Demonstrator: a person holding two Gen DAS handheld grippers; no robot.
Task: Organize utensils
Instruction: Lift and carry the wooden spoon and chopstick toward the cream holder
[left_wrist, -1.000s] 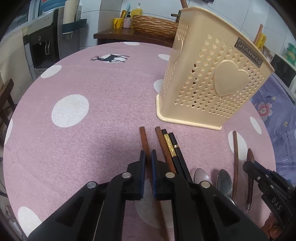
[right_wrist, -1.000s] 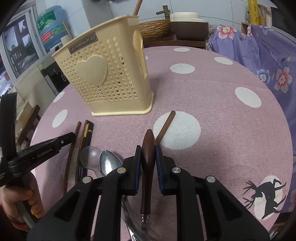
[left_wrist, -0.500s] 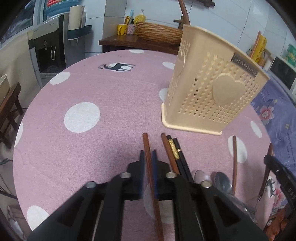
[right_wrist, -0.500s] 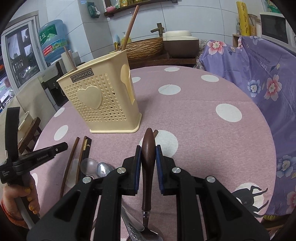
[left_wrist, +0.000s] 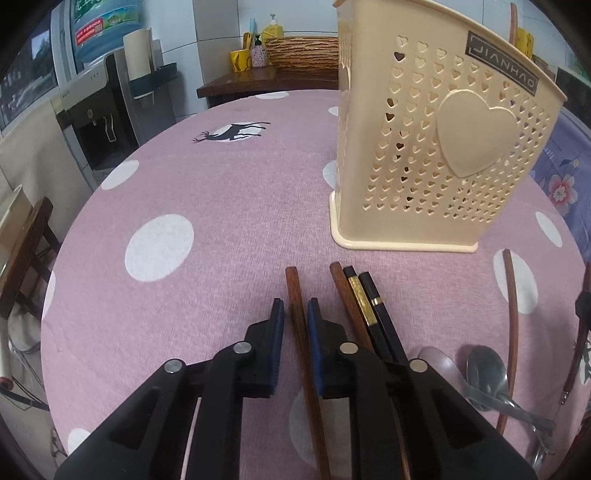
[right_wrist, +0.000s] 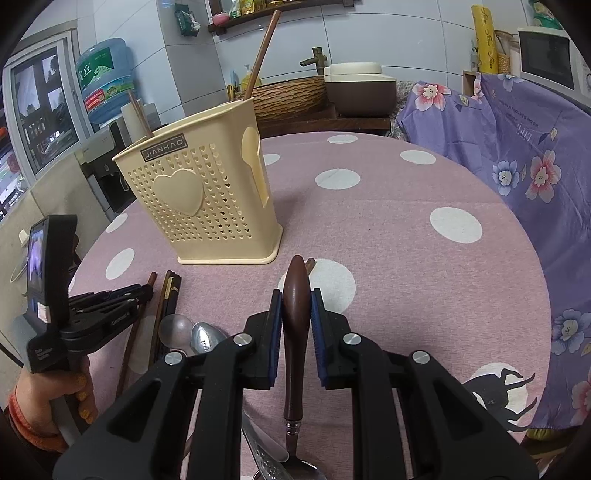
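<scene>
The task looks early: two brown wooden chopsticks (right_wrist: 260, 51) stand in the perforated cream plastic utensil holder with a heart on its front (right_wrist: 199, 206), which sits upright at the far side of the pink polka-dot tablecloth (right_wrist: 406, 266); most utensils lie on the cloth near its base.

The left gripper (left_wrist: 295, 314) has its fingers closed on a reddish-brown wooden chopstick (left_wrist: 297, 295), which juts forward toward the holder. The right gripper (right_wrist: 296, 302) clamps the dark brown wooden handle of a spoon (right_wrist: 295, 314), its metal bowl hanging below at the near edge.

Left to sort, as I judge it: another brown chopstick (left_wrist: 343, 291), a black pair with gold bands (left_wrist: 369, 306), a thin curved brown stick (left_wrist: 511, 314) and two steel spoons (left_wrist: 484, 373).

The left view alone shows these loose pieces laid out clearly. The right view alone shows the holder's contents and the person's hand (right_wrist: 55, 402) (yellow-painted nails) on the left gripper's handle.
</scene>
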